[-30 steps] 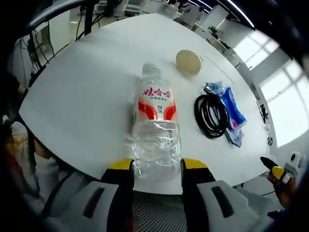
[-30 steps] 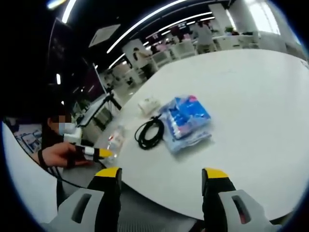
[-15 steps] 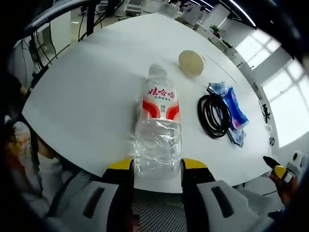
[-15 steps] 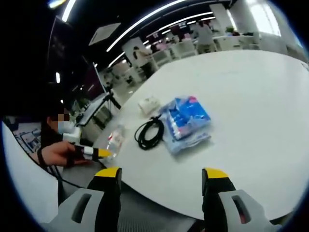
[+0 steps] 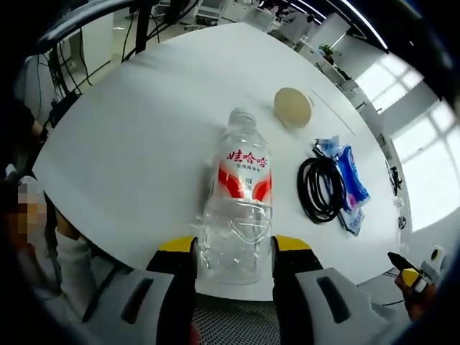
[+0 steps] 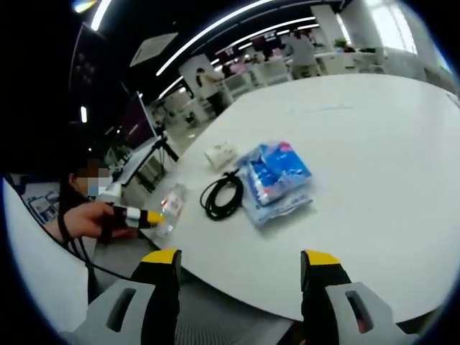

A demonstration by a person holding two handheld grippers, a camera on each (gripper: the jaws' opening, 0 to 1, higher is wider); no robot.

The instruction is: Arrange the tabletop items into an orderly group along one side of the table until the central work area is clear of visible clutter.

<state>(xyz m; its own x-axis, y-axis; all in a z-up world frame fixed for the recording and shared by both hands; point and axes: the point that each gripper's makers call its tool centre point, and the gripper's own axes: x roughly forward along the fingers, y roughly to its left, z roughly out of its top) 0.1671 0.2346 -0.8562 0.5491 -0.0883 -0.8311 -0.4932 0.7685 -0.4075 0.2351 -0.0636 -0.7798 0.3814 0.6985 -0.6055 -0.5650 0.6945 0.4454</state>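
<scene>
Bottle clamped at the white surface's near edge.
The left hand-held gripper (image 5: 224, 248) grasps the clear bottle (image 5: 238, 201) lying on the surface (image 5: 136, 129); cable (image 5: 318, 190), blue packet (image 5: 351, 178) and tan disc (image 5: 292, 107) lie beyond. The right hand-held gripper (image 6: 241, 259) hangs released, off the surface's edge.

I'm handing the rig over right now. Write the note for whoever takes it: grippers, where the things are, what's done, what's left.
Left gripper: shut on the water bottle, held lying over the near edge of the white table, cap pointing away.
Right gripper: open and holding nothing, hovering off the table edge.
On the table: black cable coiled right beside the blue packet, with a small round tan pad just beyond them.
Done: cable, packet and pad already lie near each other in a loose row.
Left: set the bottle down next to that group and tidy the row along the edge.
</scene>
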